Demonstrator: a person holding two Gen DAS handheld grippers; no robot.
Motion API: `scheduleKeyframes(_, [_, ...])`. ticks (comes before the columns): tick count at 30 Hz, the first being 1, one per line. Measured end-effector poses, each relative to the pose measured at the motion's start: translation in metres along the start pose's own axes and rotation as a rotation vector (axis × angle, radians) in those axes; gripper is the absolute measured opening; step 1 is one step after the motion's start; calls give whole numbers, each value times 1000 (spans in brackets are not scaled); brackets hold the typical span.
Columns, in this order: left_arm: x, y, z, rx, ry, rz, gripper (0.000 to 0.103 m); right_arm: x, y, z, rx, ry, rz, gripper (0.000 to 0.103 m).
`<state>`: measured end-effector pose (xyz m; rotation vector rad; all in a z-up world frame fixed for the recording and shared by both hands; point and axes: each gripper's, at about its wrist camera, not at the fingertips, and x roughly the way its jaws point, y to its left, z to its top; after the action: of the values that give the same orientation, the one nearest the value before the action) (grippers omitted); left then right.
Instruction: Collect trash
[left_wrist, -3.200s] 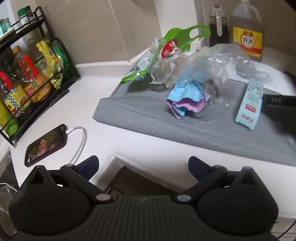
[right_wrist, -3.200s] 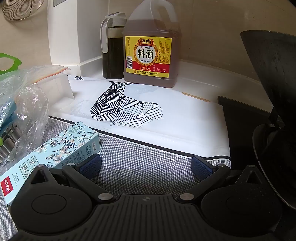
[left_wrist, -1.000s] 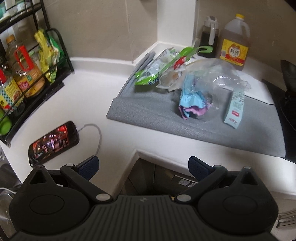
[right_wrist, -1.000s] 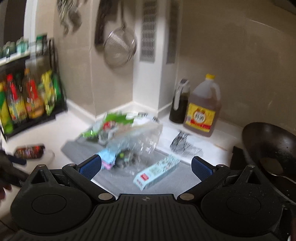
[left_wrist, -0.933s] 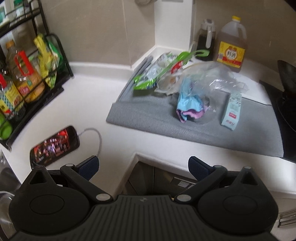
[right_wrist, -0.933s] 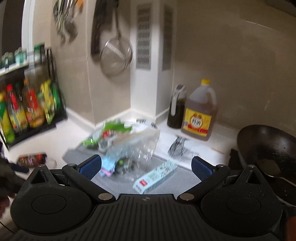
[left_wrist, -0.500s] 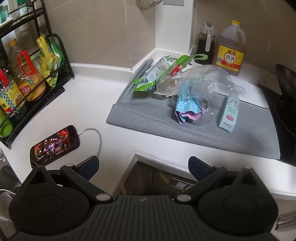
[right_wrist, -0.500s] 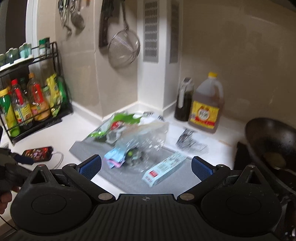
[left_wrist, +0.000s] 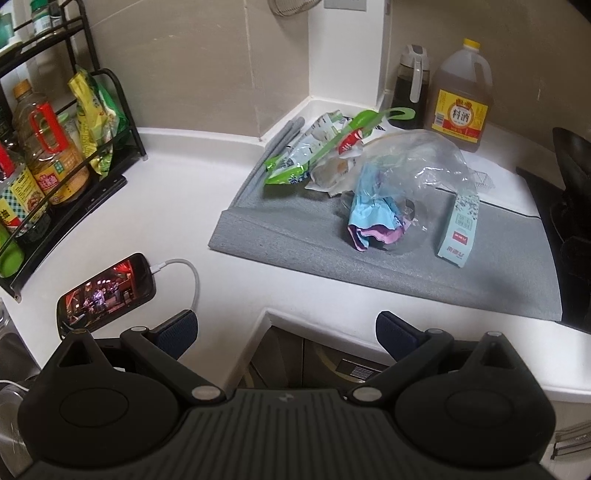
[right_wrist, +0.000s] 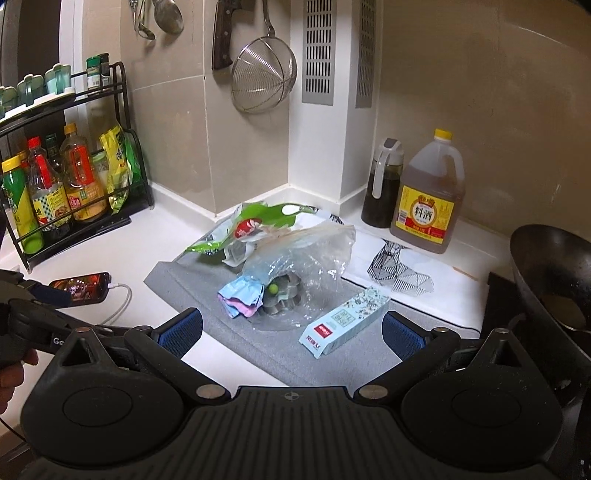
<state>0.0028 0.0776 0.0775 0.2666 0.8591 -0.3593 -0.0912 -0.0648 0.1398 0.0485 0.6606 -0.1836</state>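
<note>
the clear plastic bag (left_wrist: 413, 166) is glossy and crinkled; the grey mat (left_wrist: 369, 258) looks matt and rough; the white counter (left_wrist: 166, 206) is smooth; the carton (right_wrist: 343, 323) looks like printed cardboard.

A white counter (left_wrist: 155, 206) wraps around a corner. On it a grey mat (left_wrist: 317, 243) lies to the right, a black bottle rack (left_wrist: 55, 147) stands far left, a phone (left_wrist: 107, 295) with its white cable (left_wrist: 184, 273) lies near left, and two bottles (right_wrist: 428, 195) stand far right by the wall.

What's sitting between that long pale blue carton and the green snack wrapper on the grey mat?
A crumpled clear plastic bag over blue-and-pink paper lies between the pale blue carton and green wrapper; right wrist view.
</note>
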Motion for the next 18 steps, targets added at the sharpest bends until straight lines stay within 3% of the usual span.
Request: scheduleKeyframes(18, [11,-9,11,22,37,-23,103,12,-1,0,-3,42,-8,103])
